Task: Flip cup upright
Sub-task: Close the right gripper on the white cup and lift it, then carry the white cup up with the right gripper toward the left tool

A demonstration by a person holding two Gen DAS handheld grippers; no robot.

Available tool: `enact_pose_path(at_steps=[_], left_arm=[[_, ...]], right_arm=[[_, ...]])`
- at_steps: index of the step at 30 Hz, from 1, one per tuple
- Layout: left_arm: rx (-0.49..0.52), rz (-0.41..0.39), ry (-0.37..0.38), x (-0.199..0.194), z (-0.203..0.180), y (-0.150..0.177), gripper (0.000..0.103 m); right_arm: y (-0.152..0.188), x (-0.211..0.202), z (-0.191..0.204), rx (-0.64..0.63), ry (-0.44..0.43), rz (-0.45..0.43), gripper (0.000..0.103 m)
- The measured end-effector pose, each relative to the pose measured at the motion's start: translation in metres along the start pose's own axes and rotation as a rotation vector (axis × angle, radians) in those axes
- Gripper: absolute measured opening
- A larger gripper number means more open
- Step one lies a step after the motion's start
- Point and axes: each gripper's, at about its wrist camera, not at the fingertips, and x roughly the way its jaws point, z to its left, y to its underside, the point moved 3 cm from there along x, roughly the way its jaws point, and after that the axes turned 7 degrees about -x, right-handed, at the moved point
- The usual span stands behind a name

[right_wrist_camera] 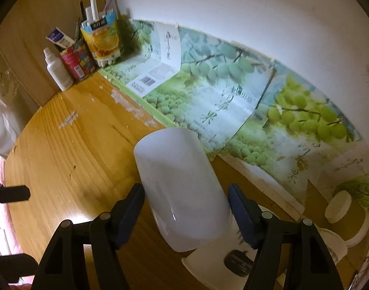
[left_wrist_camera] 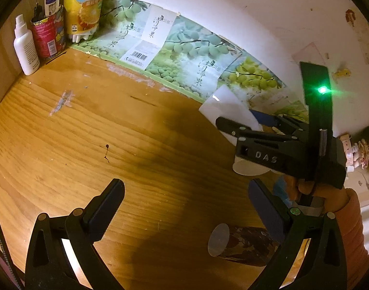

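Note:
A white plastic cup (right_wrist_camera: 182,188) stands upside down between the fingers of my right gripper (right_wrist_camera: 187,207), closed end toward the wall, resting over a white paper cup (right_wrist_camera: 208,263) lying below it. The jaws sit wide on each side of the white cup with small gaps. In the left wrist view the right gripper (left_wrist_camera: 242,130) hovers over the white cup (left_wrist_camera: 230,111). My left gripper (left_wrist_camera: 187,205) is open and empty above the wooden table (left_wrist_camera: 112,133). A brown patterned cup (left_wrist_camera: 242,244) lies on its side by the left gripper's right finger.
A white spray bottle (left_wrist_camera: 26,46), a red can (left_wrist_camera: 47,36) and an orange carton (left_wrist_camera: 83,14) with pens stand in the far left corner. Grape-print cardboard (right_wrist_camera: 208,91) lines the wall. A brown paper cup (right_wrist_camera: 346,217) with a white lid sits far right.

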Motion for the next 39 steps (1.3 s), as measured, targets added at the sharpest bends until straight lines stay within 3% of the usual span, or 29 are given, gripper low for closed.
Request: enact_pose_path(at_steps=[8,16,23,39], left_arm=[[0.038,-0.031,0.002,-0.021,0.001,0.01,0.102],[0.089,-0.059,-0.008,-0.044,-0.006,0.027,0.102],[0.144,-0.116,-0.047,-0.069,-0.016,0.051,0.102],[0.224,-0.116,-0.069,-0.11,-0.033,0.118,0.102]], right_arm=[[-0.002,-0.042,0.001,0.045,0.038,-0.099,0.071],[0.016,-0.093,0.006,0.125,0.077,-0.164,0.071],[0.055,-0.14,0.011,0.241,0.066,-0.216,0.071],[0.162,-0.195,0.044,0.368,0.107,-0.265,0.071]])
